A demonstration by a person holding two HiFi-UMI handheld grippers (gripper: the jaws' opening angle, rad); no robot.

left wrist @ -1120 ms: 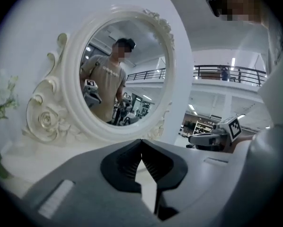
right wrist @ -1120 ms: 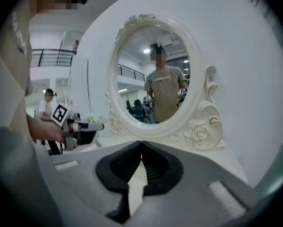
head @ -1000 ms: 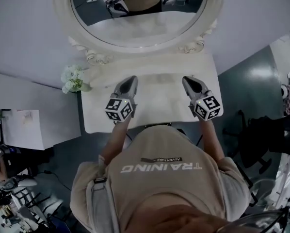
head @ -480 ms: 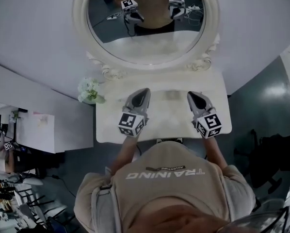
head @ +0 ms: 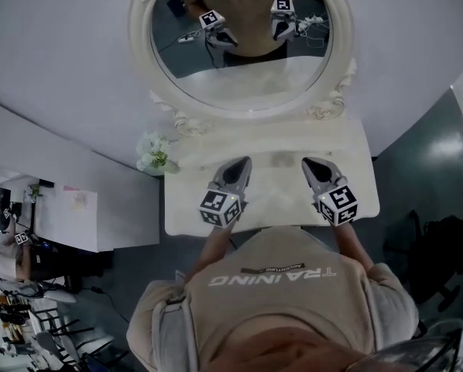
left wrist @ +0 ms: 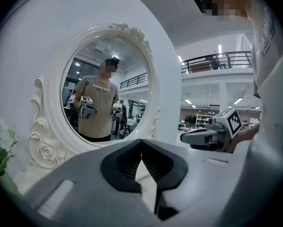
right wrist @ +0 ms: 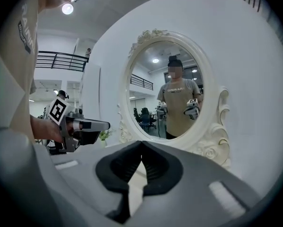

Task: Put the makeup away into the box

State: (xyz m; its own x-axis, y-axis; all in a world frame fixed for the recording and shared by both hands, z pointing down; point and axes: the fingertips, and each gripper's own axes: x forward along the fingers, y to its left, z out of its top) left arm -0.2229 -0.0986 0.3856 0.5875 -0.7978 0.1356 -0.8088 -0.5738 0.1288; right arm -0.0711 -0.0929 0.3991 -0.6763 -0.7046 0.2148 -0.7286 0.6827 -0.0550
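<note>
Left tool (head: 238, 167) and right tool (head: 312, 167) hover clenched and empty over the counter's (head: 355, 169) front edge, apparently idle, facing the mirror (head: 247, 84); makeup and box can't be made out

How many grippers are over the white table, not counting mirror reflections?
2: left gripper over the table's left half, right gripper over its right half; none seems hidden.

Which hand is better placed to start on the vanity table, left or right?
Neither clearly: left tongs and right tongs are level over the white table, both shut and empty. Nothing to pick up shows clearly enough to favour either.
</note>
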